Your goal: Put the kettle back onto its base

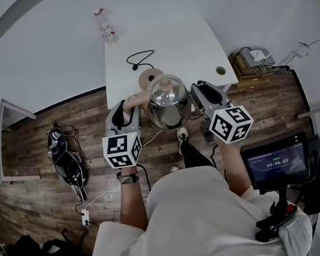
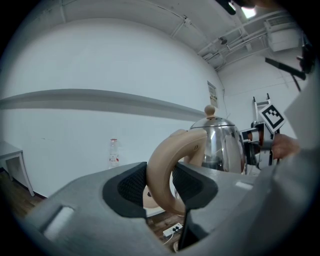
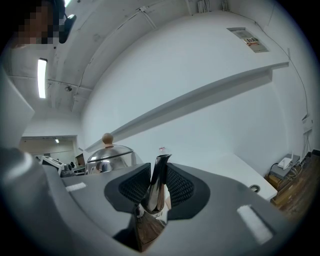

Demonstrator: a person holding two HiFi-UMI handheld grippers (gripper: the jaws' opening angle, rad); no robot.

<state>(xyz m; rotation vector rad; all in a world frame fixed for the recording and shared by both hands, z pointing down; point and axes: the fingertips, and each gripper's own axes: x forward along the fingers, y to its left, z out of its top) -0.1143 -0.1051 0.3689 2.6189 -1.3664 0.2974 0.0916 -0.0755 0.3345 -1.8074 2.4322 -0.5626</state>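
Steel kettle (image 1: 169,104) by the white table's (image 1: 140,39) near edge; left gripper (image 2: 162,184) tight on handle (image 2: 172,147); right gripper (image 3: 156,189) tight on spout (image 3: 161,169)

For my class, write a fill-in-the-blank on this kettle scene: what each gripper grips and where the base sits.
The left gripper is shut on the kettle's beige ____.
The right gripper is shut on the kettle's shiny ____.
The round base lies on the white ____.
Beyond the base stands a clear plastic ____.
Missing words: handle; spout; table; bottle.
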